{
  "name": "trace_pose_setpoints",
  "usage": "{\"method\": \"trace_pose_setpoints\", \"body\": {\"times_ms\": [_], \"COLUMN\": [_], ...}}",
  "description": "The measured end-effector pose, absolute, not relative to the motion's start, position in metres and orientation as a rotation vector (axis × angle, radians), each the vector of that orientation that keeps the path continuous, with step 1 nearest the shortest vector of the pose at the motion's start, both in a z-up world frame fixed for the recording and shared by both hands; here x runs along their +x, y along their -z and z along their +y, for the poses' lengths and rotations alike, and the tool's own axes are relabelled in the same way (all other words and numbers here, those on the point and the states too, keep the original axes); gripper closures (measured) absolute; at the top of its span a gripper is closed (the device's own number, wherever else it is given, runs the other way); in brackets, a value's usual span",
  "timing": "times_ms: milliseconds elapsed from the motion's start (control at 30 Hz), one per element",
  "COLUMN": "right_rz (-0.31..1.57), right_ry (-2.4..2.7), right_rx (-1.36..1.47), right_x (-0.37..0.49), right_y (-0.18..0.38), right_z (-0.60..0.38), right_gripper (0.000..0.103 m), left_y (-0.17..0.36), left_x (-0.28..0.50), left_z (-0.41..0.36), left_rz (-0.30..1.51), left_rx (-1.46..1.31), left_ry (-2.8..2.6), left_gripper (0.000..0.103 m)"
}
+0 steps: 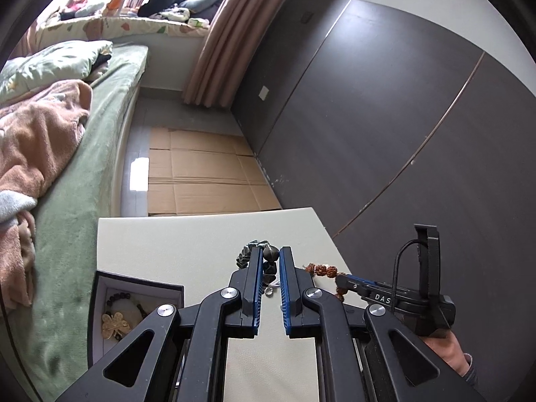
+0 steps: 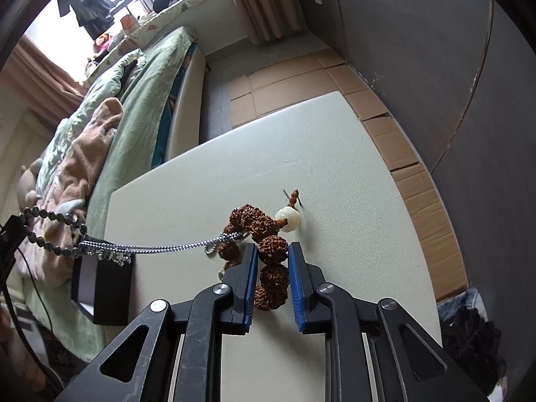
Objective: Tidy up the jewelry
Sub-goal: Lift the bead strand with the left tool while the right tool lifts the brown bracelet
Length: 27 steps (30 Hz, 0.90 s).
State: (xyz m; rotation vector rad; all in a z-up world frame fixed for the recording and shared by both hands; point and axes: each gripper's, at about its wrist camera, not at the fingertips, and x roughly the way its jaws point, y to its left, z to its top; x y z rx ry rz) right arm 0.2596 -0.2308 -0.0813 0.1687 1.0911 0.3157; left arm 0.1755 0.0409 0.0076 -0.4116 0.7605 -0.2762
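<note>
Blue-padded left gripper (image 1: 271, 261): I am holding its black jaws clamped on a strand of dark faceted beads (image 1: 270, 266), which is sitting between the pads near the tips.

Right gripper (image 2: 273, 254): I am keeping its blue pads pressed on a string of rough brown seed beads (image 2: 272, 251); one bead is sitting between the tips and more are hanging back between the jaws.

Seed string's end: a smooth white round bead (image 2: 287, 216) and a small brown knot are lying just past the brown beads, over the table.

Silver braided cord (image 2: 160, 247): I am seeing it stretching from the brown beads leftward to the dark bead strand, which is looping at the left edge of the right wrist view. Whether the cord is tangled in the seed beads I cannot tell.

Pale cream table top (image 2: 351, 167): it is lying under both grippers.

Black jewelry box with a light lining (image 1: 100, 288): it is sitting open at the table's near left corner, holding a dark bead bracelet and a gold clover-shaped charm (image 1: 115, 325).

Grey-green fabric scrunchie (image 1: 249, 249): it is peeking out just behind the left gripper's tips.

Flattened brown cardboard (image 1: 201, 174): it is lying on the floor beyond the table.

Bed with a green cover (image 1: 83, 154): it is standing well off to the left.
</note>
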Motion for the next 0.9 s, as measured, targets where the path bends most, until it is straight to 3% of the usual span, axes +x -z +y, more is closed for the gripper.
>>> {"method": "trace_pose_setpoints", "body": {"times_ms": [467,900], "right_rz": [1.189,1.214], "right_ry": [-0.122,-0.108], "right_rx": [0.115,0.091], "right_x": [0.281,0.286], "right_y": [0.116,0.126], "right_z": [-0.262,-0.262], "right_gripper": [0.083,0.083], "left_y": [-0.034,-0.127], "left_x": [0.158,0.124], "left_z": [0.073,0.061], "left_rz": [0.669,0.502], "left_rx": [-0.485,-0.411], "left_ry": [0.255,0.28], "left_gripper": [0.093,0.093]}}
